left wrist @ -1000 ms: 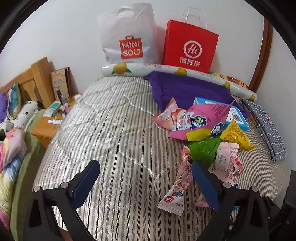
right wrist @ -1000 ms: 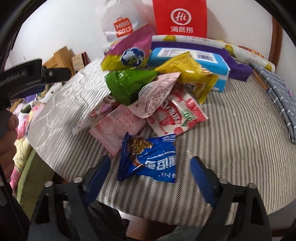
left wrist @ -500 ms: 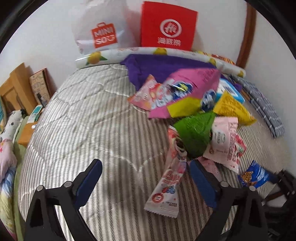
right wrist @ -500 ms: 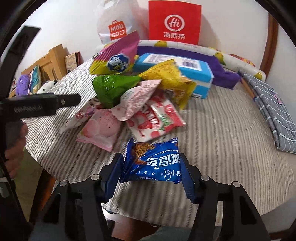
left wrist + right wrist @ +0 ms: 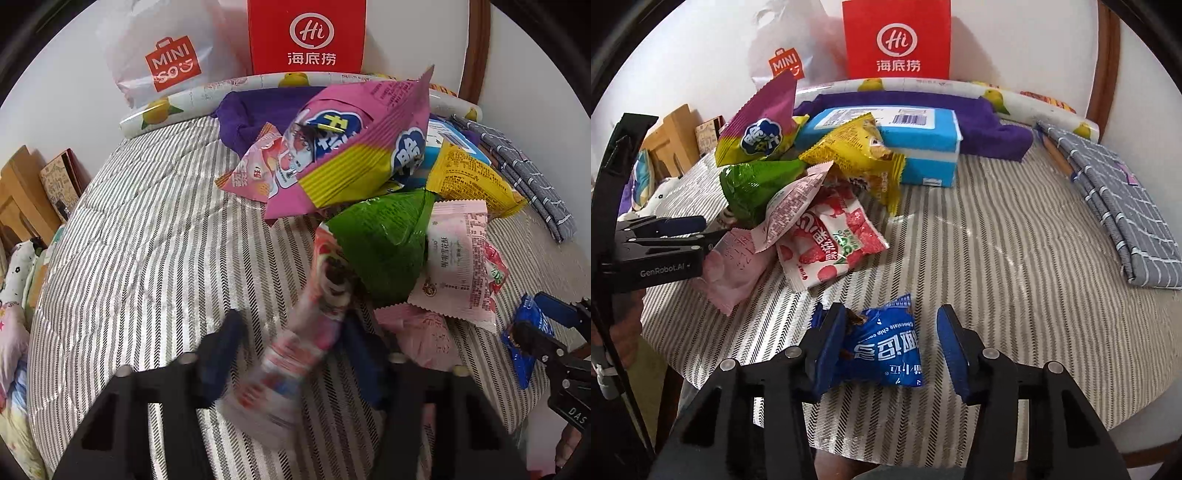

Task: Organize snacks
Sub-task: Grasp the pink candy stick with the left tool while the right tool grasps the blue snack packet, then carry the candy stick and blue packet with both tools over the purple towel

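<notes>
Apparently both pickups were underway: the left tool [image 5: 291, 354] had just been closing around the long pink packet [image 5: 295, 354] on the striped desk [image 5: 1015, 258], grip unclear through blur. The right tool [image 5: 892, 347], also just closing, held the blue cookie packet [image 5: 886, 354] between its pads, only the left one touching; next, finish pinching and lift.

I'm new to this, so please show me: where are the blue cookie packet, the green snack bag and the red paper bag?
blue cookie packet [image 5: 886, 350], right wrist view, printed front.
green snack bag [image 5: 384, 240], left wrist view, middle.
red paper bag [image 5: 897, 40], right wrist view, logo face.
</notes>
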Tool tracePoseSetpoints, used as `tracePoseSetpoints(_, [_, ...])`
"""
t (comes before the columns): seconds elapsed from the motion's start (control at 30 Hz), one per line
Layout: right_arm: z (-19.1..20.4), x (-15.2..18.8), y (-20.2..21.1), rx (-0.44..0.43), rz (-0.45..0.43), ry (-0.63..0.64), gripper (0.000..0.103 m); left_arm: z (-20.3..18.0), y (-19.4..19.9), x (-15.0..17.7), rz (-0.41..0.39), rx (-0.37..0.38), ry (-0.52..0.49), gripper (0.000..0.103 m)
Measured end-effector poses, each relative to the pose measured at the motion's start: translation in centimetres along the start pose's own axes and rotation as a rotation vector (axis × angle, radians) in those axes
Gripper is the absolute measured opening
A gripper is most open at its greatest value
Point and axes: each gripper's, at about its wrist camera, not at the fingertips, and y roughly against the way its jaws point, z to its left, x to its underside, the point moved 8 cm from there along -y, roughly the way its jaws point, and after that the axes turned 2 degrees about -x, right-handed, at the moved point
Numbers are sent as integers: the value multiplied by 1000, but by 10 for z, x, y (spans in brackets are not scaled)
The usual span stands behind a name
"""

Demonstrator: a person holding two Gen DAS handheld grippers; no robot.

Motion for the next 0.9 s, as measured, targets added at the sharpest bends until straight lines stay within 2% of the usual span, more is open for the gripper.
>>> tracePoseSetpoints(0.1, [6,1,2,-5,3,34,55,5,1,1,7,-10,10,47])
tracePoseSetpoints(0.17, [9,3,3,-20,8,39,62,6,1,0,7,-10,15,47])
tracePoseSetpoints(0.37, [19,11,2,-39,23,69,66,3,-2,-4,-11,-15,27,48])
tracePoseSetpoints(0.4, [20,12,3,-46,26,75,66,3,-2,-4,-12,-13,29,46])
tracePoseSetpoints(0.47, [20,13,5,-51,22,75,66,5,-2,-5,-14,-14,33,30])
tracePoseSetpoints(0.53, [20,11,8,-56,10,77,67,8,-1,-5,-6,-7,53,24])
tracePoseSetpoints(0.63, [19,9,12,-60,1,72,67,15,-1,-5,1,10,87,23])
tracePoseSetpoints(0.9, [25,12,12,-107,13,45,67,31,3,-1,2,-39,130,23])
